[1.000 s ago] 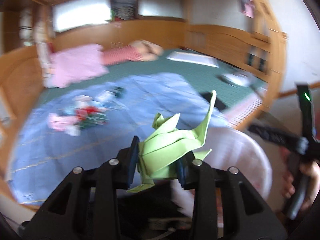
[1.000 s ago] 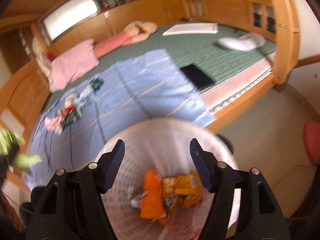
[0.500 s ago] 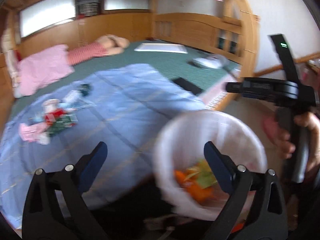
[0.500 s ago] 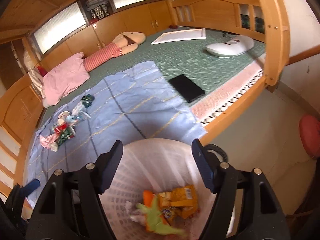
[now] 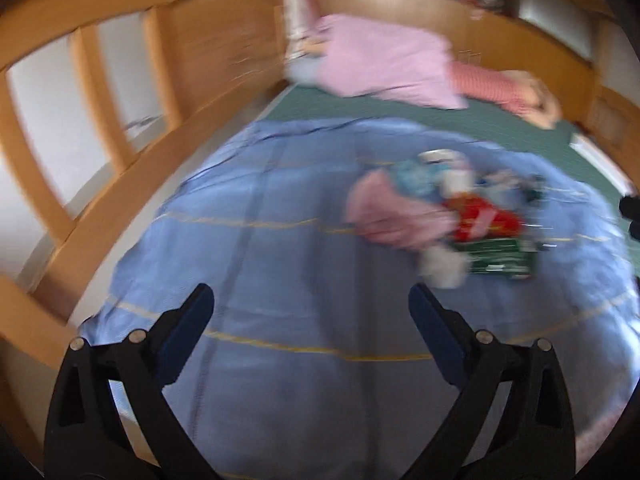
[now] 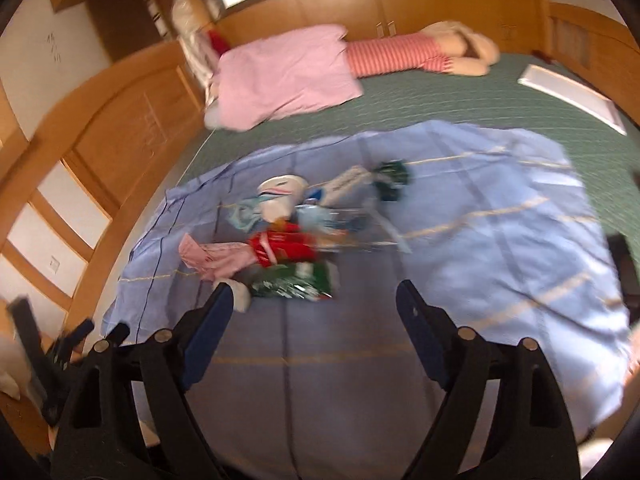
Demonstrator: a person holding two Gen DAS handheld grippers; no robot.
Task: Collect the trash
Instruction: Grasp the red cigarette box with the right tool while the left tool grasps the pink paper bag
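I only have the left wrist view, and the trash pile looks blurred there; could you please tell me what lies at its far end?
Observer: A dark green wrapper lies on the blue sheet, apart from the red packet.
Operator: Thank you. Is the right tool free?
Observer: Yes, the right tool is open and empty, above the sheet at the near edge of the pile.

The blue sheet is bare in front of both grippers, with only the trash pile ahead and the wooden bed rail along the left.
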